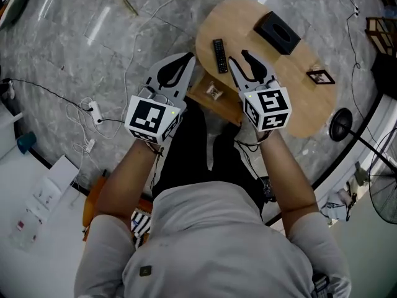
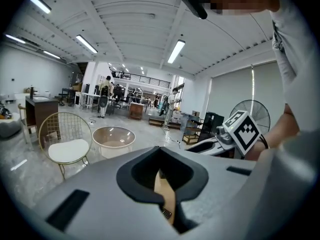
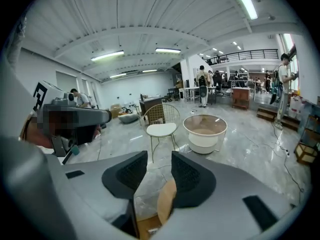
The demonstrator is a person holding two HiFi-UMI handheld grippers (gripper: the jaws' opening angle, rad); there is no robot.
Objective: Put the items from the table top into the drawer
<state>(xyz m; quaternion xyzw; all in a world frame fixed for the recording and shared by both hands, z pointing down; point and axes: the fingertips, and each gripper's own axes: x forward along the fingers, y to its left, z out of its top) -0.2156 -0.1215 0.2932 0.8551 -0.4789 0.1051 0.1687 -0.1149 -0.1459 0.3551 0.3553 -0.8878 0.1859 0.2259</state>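
Observation:
A rounded wooden table [image 1: 260, 5] stands ahead of the seated person. On it lie a black remote [image 1: 219, 54], a black box [image 1: 280, 32] and a small dark picture frame [image 1: 320, 76]. Below the table's near edge a wooden drawer [image 1: 228, 107] stands pulled out, with a small packet [image 1: 213, 91] in it. My left gripper [image 1: 188, 57] hovers left of the drawer; its jaws are shut and hold nothing [image 2: 161, 151]. My right gripper [image 1: 239, 57] hangs above the table's near edge beside the remote, open with nothing between its pads [image 3: 159, 169].
Cables and a power strip [image 1: 94, 110] trail over the grey marble floor on the left. A round stand base [image 1: 340, 124] and a fan [image 1: 384, 197] stand to the right. A white chair [image 2: 70, 149] and a round glass table [image 2: 114, 136] stand farther off.

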